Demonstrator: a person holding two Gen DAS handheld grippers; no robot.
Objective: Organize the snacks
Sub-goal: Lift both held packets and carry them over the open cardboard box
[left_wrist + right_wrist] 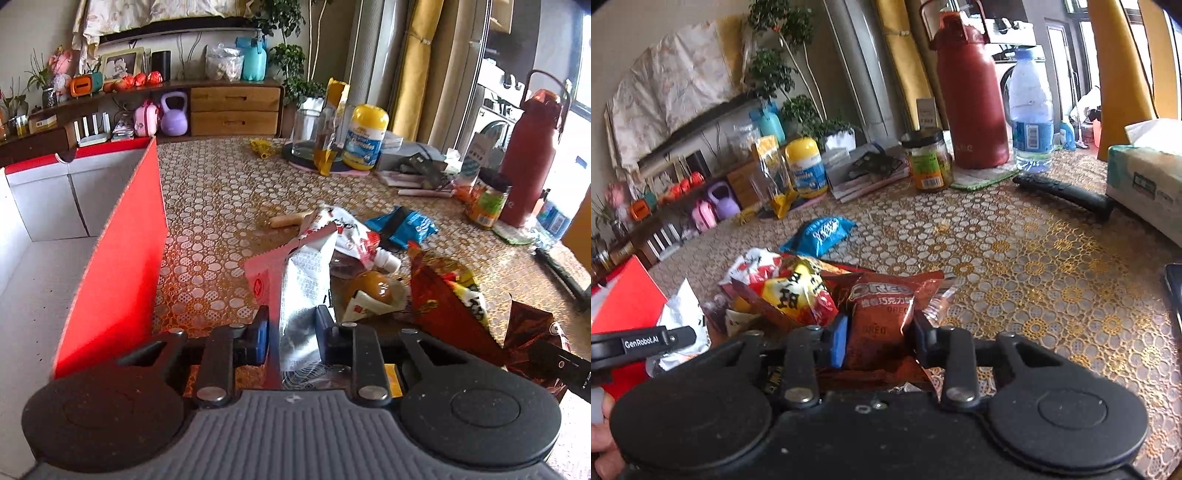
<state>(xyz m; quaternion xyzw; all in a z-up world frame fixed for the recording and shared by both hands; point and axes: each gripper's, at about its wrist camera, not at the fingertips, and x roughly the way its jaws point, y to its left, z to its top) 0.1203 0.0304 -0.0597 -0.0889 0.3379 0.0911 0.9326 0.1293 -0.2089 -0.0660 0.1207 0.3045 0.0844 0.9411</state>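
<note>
Left gripper (pixel 291 334): jaws drawn in on a silver-and-pink snack sachet (pixel 303 295), which stands upright between the blue pads (pixel 261 338), its serrated top edge above the fingertips; the sachet is off the table. Immediately left of this gripper, the red-and-white cardboard box (pixel 122 258) stands open, its red flap upright and just beside the left finger; the white interior is in view. Ahead and right of the left gripper lies the snack pile: a red-and-white packet (pixel 347 232), a blue packet (pixel 406 225) beyond it, a red-and-yellow bag (pixel 450 295) to the right, and a small wrapped round brown item (pixel 373 288), possibly a bun; the view is too distorted to be sure.

Right gripper (pixel 879 339): jaws closed narrowly on a reddish-brown Oreo packet (pixel 886 317), pinched at its lower half; the packet's top reaches ahead of the fingertips. Left of the right gripper, touching the Oreo packet, sits the red-and-yellow bag (pixel 798 291); the blue packet (pixel 822 232) lies further ahead on the patterned tablecloth (pixel 1034 277). Far ahead: a dark red flask (pixel 971 96), a water bottle (pixel 1030 110).
</note>
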